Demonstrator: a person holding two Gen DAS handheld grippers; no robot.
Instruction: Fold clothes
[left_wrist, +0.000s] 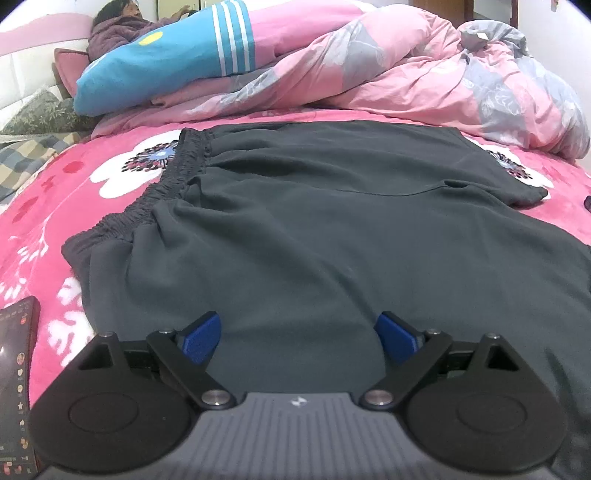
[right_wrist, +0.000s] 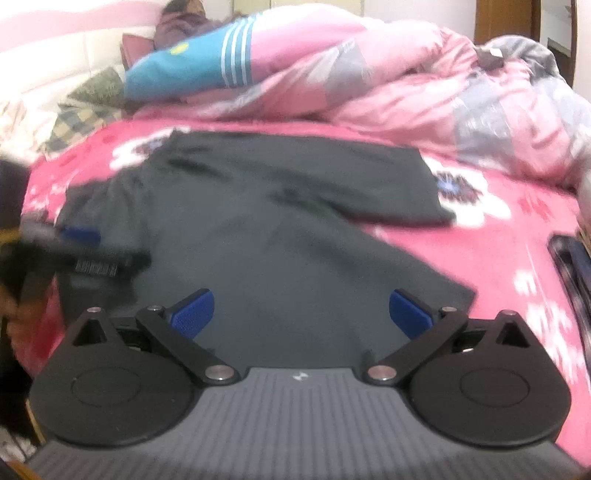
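Dark grey shorts (left_wrist: 314, 229) spread flat ahead of jaws on the pink floral blanket (left_wrist: 44, 229), no fold visible. Left gripper (left_wrist: 297, 338) and right gripper (right_wrist: 301, 314) both gaping wide, holding nothing. Fits either pre-fold or laid out afresh.

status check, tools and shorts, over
Left tool open, right tool open, both empty over dark shorts. Shorts flat on bed, unfolded. Phone beside them.

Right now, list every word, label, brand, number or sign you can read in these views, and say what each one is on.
No text can be read as words.
Left gripper body: a small white logo mark, no letters.
Right gripper body: the same mark, blurred.
Phone at the left edge: rows of small icons and text, too small to read.
White tag on the quilt: nothing legible.
Dark shorts: no label visible.
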